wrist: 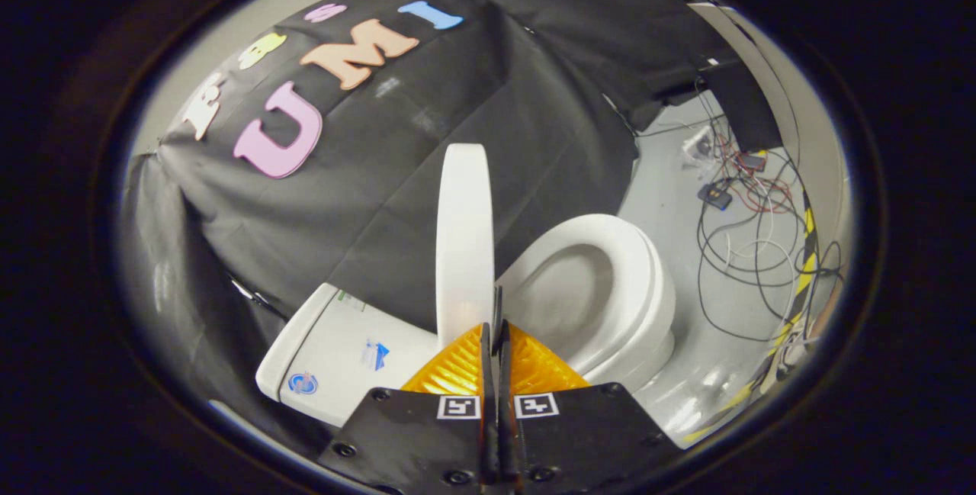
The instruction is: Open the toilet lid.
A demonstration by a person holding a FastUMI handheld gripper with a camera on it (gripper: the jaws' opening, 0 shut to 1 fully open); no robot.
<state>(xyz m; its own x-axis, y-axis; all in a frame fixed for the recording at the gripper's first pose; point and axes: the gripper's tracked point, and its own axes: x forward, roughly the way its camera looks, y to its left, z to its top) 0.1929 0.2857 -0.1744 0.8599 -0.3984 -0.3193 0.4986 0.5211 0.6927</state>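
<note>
My gripper [497, 327] is closed up tight, its two fingers pressed together with only a thin slit between them and nothing caught in that slit. The tips sit at the foot of the toilet lid [463, 236], touching or very nearly touching its lower edge; I cannot tell which.

Just ahead of the fingers the lid stands upright, raised off the seat and seen edge-on as a tall white slab. Beside it on one side is the cistern [343, 354], a white box with a few stickers on its top face. On the other side lie the seat [629, 266] and the open bowl [572, 289], uncovered.

Beyond the toilet the pale floor [671, 205] carries a tangle of loose cables [743, 251] and a couple of small electronic parts, with a yellow and black striped tape line [804, 266] running along its far edge. Behind the lid and cistern hangs the black cloth wall [457, 91].
</note>
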